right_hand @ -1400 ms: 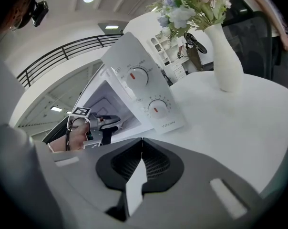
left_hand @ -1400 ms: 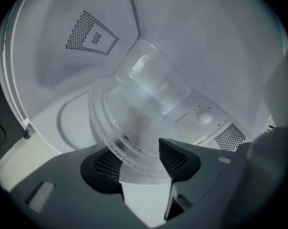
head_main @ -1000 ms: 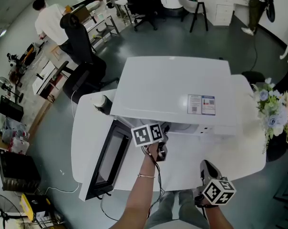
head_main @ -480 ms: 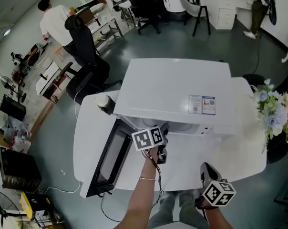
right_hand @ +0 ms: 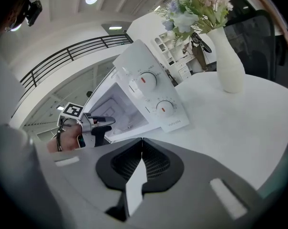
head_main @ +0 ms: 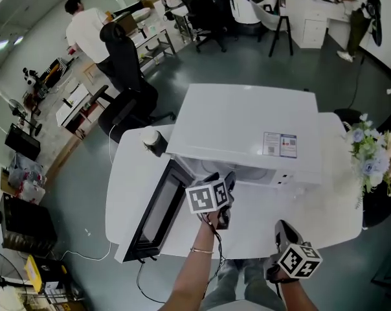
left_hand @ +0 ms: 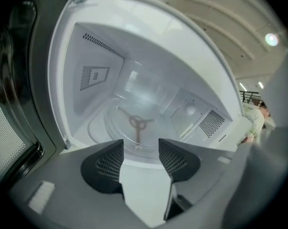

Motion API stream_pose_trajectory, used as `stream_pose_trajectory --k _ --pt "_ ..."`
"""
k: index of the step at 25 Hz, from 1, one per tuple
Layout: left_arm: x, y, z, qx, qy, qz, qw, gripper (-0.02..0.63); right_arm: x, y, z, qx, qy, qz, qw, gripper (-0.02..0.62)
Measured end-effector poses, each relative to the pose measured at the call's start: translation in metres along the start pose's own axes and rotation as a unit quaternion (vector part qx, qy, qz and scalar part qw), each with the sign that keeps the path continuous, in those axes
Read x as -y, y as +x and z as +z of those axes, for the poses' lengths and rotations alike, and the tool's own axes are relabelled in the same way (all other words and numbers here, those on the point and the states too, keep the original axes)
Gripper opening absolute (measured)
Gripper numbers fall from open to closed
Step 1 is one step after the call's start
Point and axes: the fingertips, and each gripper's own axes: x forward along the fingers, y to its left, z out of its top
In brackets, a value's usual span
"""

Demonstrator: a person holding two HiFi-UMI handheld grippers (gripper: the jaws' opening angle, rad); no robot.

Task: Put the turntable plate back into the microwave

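Dark ribbed pads [left_hand: 105, 165] of the left hand-held gripper [left_hand: 139, 151] stand apart with nothing between them; the jaws have just been closing a little, yet a clear gap remains and only the white sill of the cavity shows through it. Straight ahead of those jaws, just past the sill and slightly below the line they point along, the turntable plate [left_hand: 114, 129] lies flat on the floor of the microwave [head_main: 247, 128]. It is a clear glass disc, with the three-armed hub [left_hand: 137, 122] visible through it near the middle, so it appears to be seated already. Being round, it has no long axis to line up with; what matters is that it sits level and dead ahead of the open jaws. The door [head_main: 158, 212] hangs wide to the left of this hand-held gripper, leaving the mouth of the cavity unobstructed. The left hand is plainly the nearer one. The right hand-held gripper [right_hand: 141, 149] has its jaws together on nothing and hangs well back and to the right, over the counter [right_hand: 251, 120], looking across at the left hand and the control panel beyond.
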Motion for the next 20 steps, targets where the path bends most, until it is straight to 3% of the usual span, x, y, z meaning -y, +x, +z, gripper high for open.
stream_pose_trajectory --k 4,7,9,15,20 --pt "0.018 -0.032 0.006 0.024 0.053 -0.006 0.9983 0.220 -0.015 0.001 0.013 0.010 -0.012 0.014 1.000 0.011" --pt "0.025 -0.062 0.010 0.052 0.078 -0.003 0.9956 0.171 -0.030 0.001 0.026 0.020 -0.024 0.027 0.999 0.011" --pt "0.025 -0.079 0.014 0.071 0.075 -0.003 0.9946 0.111 -0.041 -0.001 0.037 0.032 -0.038 0.035 0.998 0.011" --pt "0.023 -0.126 0.023 0.123 0.070 0.010 0.9898 0.024 -0.075 -0.010 0.076 0.067 -0.082 0.062 0.992 0.011" --pt "0.026 -0.166 0.030 0.175 0.079 0.021 0.9812 -0.002 -0.112 -0.021 0.102 0.097 -0.145 0.086 0.981 0.011"
